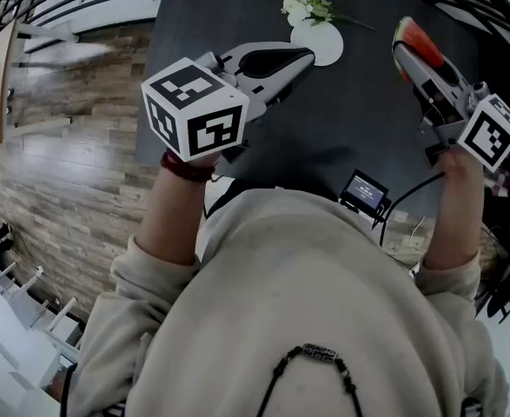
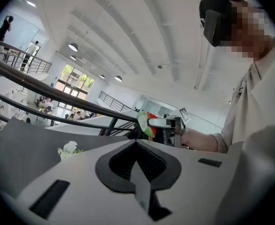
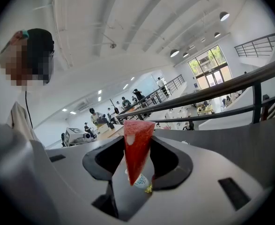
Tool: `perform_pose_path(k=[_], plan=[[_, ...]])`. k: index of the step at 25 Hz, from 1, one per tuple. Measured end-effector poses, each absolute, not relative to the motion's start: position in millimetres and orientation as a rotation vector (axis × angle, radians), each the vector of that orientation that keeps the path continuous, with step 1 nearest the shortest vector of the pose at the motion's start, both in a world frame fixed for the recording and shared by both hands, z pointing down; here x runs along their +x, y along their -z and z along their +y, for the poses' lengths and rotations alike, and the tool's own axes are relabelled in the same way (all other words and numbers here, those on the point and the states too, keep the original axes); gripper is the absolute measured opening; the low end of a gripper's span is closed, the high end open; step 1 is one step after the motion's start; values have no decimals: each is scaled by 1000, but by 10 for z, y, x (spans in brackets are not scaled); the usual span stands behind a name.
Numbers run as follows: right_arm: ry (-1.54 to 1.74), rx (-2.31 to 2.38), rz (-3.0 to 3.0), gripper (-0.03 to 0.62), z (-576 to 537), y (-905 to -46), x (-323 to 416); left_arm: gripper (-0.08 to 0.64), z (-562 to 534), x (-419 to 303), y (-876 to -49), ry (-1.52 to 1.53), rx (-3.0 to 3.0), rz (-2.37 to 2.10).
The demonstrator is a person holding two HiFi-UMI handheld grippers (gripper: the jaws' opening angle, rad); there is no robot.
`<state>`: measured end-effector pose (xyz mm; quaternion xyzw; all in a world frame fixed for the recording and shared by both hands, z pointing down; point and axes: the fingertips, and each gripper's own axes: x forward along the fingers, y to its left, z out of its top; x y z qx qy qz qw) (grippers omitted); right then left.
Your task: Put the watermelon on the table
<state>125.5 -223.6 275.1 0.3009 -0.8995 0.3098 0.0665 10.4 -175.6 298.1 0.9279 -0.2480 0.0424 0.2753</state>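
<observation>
A wedge of watermelon (image 1: 418, 36), red flesh with a green rind, sits between the jaws of my right gripper (image 1: 407, 49), held above the right part of the dark table (image 1: 359, 120). In the right gripper view the red slice (image 3: 136, 149) stands upright with the right gripper (image 3: 138, 136) shut on it; a small label shows at its lower end. My left gripper (image 1: 305, 56) hovers over the table's middle, jaws together with nothing between them. The left gripper view shows the left gripper (image 2: 136, 142) shut, and beyond it the watermelon (image 2: 144, 124) in the other gripper.
A sprig of white flowers (image 1: 305, 3) lies at the table's far edge next to a white round disc (image 1: 322, 45). A small device with a lit screen (image 1: 365, 189) and a cable sits at the near edge. A black railing (image 3: 207, 100) runs behind the table.
</observation>
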Motion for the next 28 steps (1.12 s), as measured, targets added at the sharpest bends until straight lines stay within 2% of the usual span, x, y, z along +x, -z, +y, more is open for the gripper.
perform_pose_path(k=[28], plan=[[-1000, 768, -2605, 188, -2823, -3603, 879, 5, -1764, -259, -3215, -80, 2423, -794]])
